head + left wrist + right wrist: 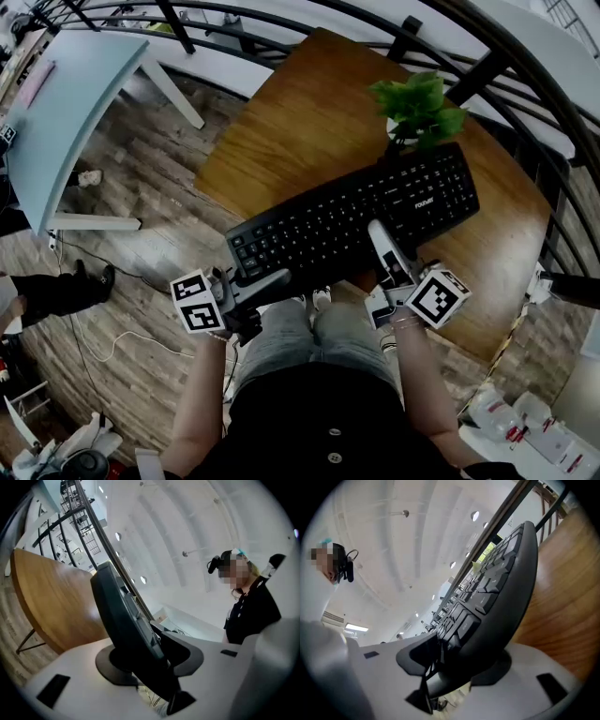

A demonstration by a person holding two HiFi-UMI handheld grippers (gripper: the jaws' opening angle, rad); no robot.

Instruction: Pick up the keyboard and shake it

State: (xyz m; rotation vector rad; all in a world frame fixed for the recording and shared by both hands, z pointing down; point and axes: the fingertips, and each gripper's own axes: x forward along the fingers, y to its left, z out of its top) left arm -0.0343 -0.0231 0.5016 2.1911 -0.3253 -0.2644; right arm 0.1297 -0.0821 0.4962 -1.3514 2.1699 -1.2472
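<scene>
Black keyboard (pixel 356 220) at the near edge of the round wooden table (pixel 300 112), its near long side projecting past the edge; whether it rests on the wood cannot be told. Left gripper (pixel 279 277) and right gripper (pixel 379 231) each have jaws pinching that near side, pads on key face and underside. Potted plant (pixel 422 108) stands just beyond the keyboard.
</scene>
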